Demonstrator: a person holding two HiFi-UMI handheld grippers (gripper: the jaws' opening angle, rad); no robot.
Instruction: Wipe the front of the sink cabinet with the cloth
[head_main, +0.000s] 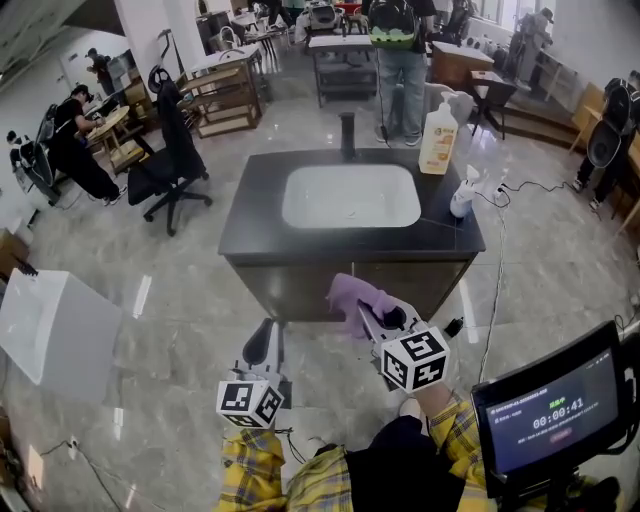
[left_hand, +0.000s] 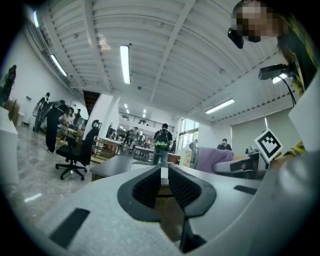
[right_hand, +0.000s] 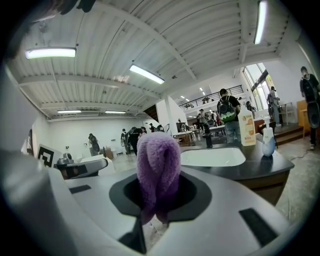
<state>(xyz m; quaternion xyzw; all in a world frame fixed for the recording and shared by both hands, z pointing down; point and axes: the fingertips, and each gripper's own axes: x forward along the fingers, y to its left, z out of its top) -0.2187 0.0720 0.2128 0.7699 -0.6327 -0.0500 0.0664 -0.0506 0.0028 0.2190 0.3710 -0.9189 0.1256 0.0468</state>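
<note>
Head view: cloth (head_main: 355, 297) before cabinet front (head_main: 290, 290), below countertop edge (head_main: 250, 256)

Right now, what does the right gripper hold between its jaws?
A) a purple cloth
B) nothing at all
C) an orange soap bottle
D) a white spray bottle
A: the right gripper view shows the purple cloth bunched and pinched between the closed jaws of the right gripper.
</note>
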